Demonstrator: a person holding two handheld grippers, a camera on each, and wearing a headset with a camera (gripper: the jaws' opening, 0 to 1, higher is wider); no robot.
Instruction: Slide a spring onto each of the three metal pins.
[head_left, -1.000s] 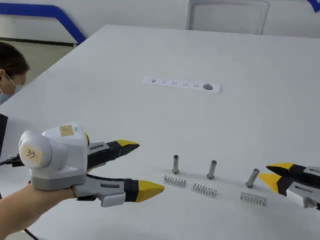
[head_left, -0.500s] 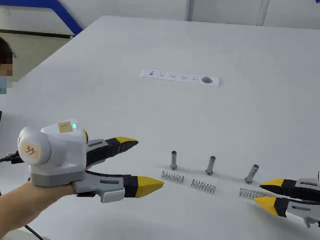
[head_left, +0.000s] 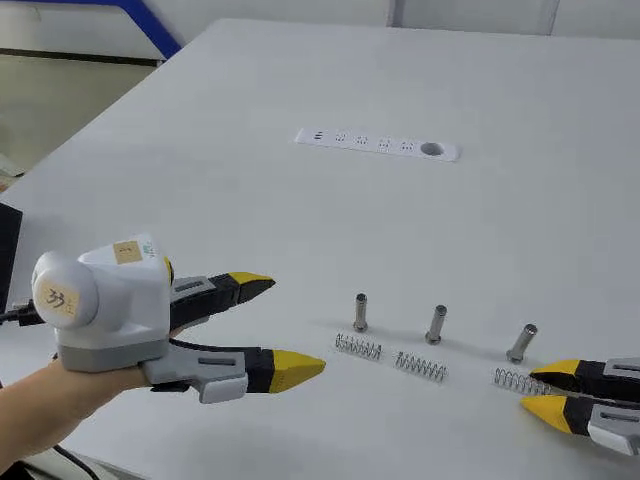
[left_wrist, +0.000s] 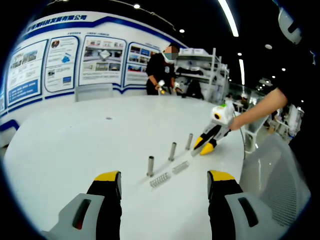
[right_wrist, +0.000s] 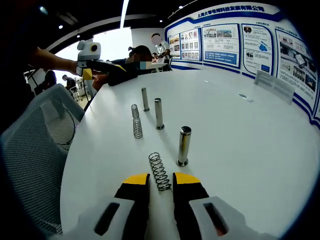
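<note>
Right gripper (head_left: 530, 389) is sitting low over the table (head_left: 300, 200) at the right end of the row, jaws a narrow gap apart. The right spring (head_left: 512, 380) is lying flat on the table with its near end reaching into that gap. In the right gripper view the coil end is lying between the two yellow tips; cannot tell whether either tip is touching it, and the spring is not lifted. Right pin (head_left: 521, 342) is standing upright just beyond that spring, apart from it. Middle pin (head_left: 436, 323) and left pin (head_left: 361, 311) are standing upright in the same row, each with a spring lying flat just in front of it: middle spring (head_left: 420, 366), left spring (head_left: 358, 347), neither one on a pin. Left gripper (head_left: 297, 327) is hovering to the left of the left pin, well apart from the right gripper, jaws spread wide and holding nothing. In the left gripper view the pins and springs are lying ahead between its jaws. Power strip (head_left: 376, 144) is lying farther back on the table.
</note>
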